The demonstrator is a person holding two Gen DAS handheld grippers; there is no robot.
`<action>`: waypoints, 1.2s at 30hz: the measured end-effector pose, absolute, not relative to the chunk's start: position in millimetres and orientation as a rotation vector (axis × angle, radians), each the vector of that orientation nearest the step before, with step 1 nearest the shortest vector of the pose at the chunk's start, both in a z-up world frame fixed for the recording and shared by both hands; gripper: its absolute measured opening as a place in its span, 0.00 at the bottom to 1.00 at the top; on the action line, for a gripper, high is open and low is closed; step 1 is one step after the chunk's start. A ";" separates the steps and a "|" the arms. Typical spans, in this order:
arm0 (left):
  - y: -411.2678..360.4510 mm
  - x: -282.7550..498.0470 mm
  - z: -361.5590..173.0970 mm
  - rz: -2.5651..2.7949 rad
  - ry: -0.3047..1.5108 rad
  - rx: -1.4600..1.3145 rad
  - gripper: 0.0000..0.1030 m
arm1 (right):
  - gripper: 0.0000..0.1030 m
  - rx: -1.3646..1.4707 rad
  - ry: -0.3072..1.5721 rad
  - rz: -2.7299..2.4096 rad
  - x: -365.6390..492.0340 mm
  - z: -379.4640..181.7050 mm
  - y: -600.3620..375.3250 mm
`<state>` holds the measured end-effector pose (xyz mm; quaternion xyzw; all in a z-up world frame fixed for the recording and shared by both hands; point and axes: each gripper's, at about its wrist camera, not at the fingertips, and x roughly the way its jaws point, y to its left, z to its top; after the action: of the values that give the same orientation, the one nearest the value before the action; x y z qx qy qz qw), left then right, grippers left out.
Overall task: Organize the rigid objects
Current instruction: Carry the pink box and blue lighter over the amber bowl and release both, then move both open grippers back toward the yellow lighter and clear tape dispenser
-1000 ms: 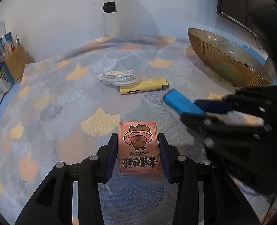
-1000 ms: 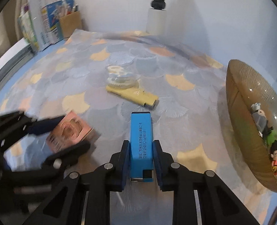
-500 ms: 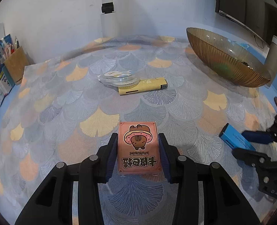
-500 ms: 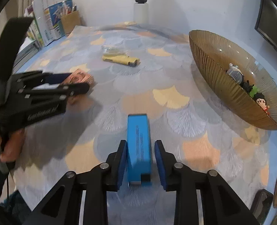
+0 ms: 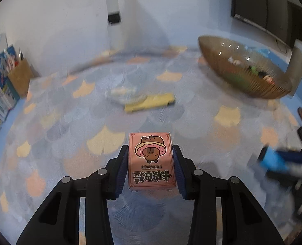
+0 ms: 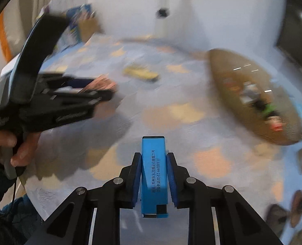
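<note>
Carrying both pieces: left gripper (image 5: 151,163) clamps the pink card box (image 5: 152,161), right gripper (image 6: 154,179) clamps the blue lighter (image 6: 154,175). Next, I'd guess, reach over the amber bowl (image 6: 228,94) and release.

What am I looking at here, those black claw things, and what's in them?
They are hand-held two-finger grippers, one in each of a person's hands, each with a fisheye camera looking along its fingers. The left gripper is shut on a pink cartoon card box. The right gripper is shut on a slim blue rectangular lighter-like case. On the fan-patterned tablecloth lie a yellow flat bar and a blurred clear round item; a ribbed amber glass bowl holds small toys.
</note>
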<state>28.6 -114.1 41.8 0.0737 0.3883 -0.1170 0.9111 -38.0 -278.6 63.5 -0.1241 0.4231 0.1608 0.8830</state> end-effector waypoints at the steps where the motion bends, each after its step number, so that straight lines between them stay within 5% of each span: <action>1: -119.8 28.1 51.1 -0.247 0.779 0.154 0.37 | 0.23 -0.248 0.857 0.311 -35.8 75.9 -289.6; 11: -197.0 82.6 152.7 -0.431 0.664 0.066 0.37 | 0.23 -0.138 0.672 0.038 13.5 177.5 -396.6; 22: -271.8 124.4 110.3 -0.493 0.794 0.086 0.37 | 0.23 -0.051 0.820 0.045 73.8 135.2 -434.9; 24: -276.3 122.7 108.3 -0.514 0.794 0.096 0.40 | 0.25 -0.041 0.828 0.063 77.0 131.8 -433.8; 26: -271.6 118.7 112.0 -0.533 0.792 0.086 0.57 | 0.39 -0.025 0.822 0.052 75.9 133.9 -435.2; 28: -258.9 111.2 120.8 -0.529 0.756 0.074 0.64 | 0.39 -0.014 0.803 0.041 71.0 139.4 -437.4; 36: -169.8 90.0 151.6 -0.418 0.679 -0.016 0.66 | 0.39 0.018 0.731 0.106 37.4 171.4 -413.7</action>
<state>90.0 -169.8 151.6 -0.0077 0.3306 -0.2037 0.9215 37.4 -413.7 171.4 0.0089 0.3571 0.0516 0.9326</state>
